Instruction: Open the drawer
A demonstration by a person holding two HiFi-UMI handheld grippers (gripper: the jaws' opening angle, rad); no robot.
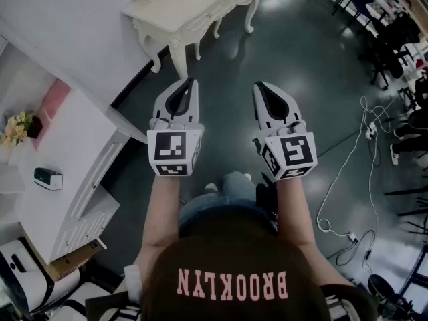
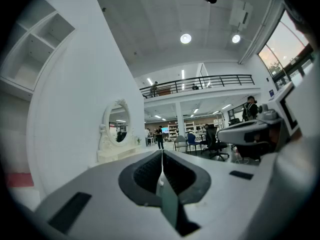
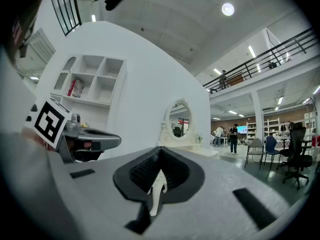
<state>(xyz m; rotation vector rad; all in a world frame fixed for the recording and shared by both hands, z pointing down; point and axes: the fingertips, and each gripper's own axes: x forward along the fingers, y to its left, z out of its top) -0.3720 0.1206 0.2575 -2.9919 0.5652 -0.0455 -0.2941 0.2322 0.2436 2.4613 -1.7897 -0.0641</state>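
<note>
A white cabinet (image 1: 67, 146) stands at the left of the head view, its drawer fronts (image 1: 97, 179) facing right and closed. Both grippers are held level over the dark floor, side by side and well to the right of the cabinet. My left gripper (image 1: 190, 84) is shut with nothing between its jaws, which meet in a thin line in the left gripper view (image 2: 162, 154). My right gripper (image 1: 261, 87) is likewise shut and empty (image 3: 159, 151). Each gripper shows in the other's view: the right one (image 2: 255, 131) and the left one (image 3: 75, 134).
An ornate white dressing table (image 1: 194, 5) with an oval mirror (image 3: 177, 121) stands ahead by the wall. A small device (image 1: 48, 178) and flowers (image 1: 20, 127) sit on the cabinet top. White cables (image 1: 354, 159) trail on the floor at right. A cardboard box (image 1: 73, 259) lies at lower left.
</note>
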